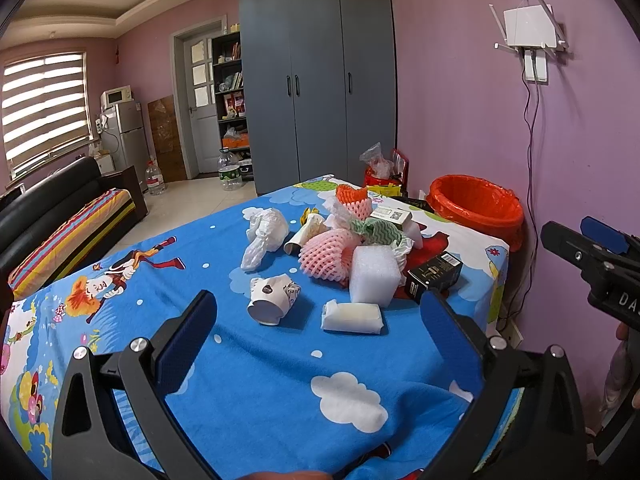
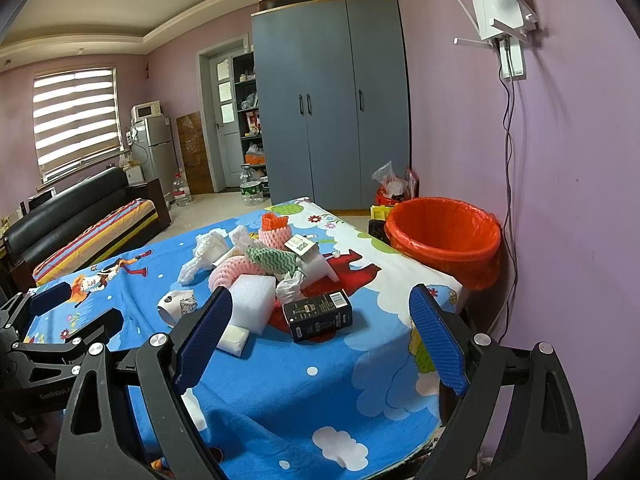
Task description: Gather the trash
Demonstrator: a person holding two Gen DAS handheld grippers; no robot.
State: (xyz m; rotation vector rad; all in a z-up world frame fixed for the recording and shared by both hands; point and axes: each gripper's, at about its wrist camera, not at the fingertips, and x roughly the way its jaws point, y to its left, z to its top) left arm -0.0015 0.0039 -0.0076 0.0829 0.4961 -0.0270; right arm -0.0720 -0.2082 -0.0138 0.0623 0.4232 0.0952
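Note:
A pile of trash lies on the blue cartoon tablecloth (image 1: 280, 380): a crumpled paper cup (image 1: 272, 298), a white wrapped packet (image 1: 352, 317), a white foam block (image 1: 374, 276), pink foam netting (image 1: 328, 254), a black box (image 1: 434, 276) and a white plastic bag (image 1: 266, 236). A bin with an orange liner (image 1: 476, 204) stands at the table's far right corner. My left gripper (image 1: 319, 300) hovers open just short of the cup and packet. My right gripper (image 2: 320, 294) is open and empty, with the black box (image 2: 318, 316) ahead of it and the bin (image 2: 444, 232) to the right beyond.
The purple wall (image 1: 580, 160) with a hanging cable runs close along the table's right side. A black sofa (image 1: 48, 208) stands to the left, and a grey wardrobe (image 1: 316, 80) behind the table. Water bottles (image 1: 230, 170) sit on the floor.

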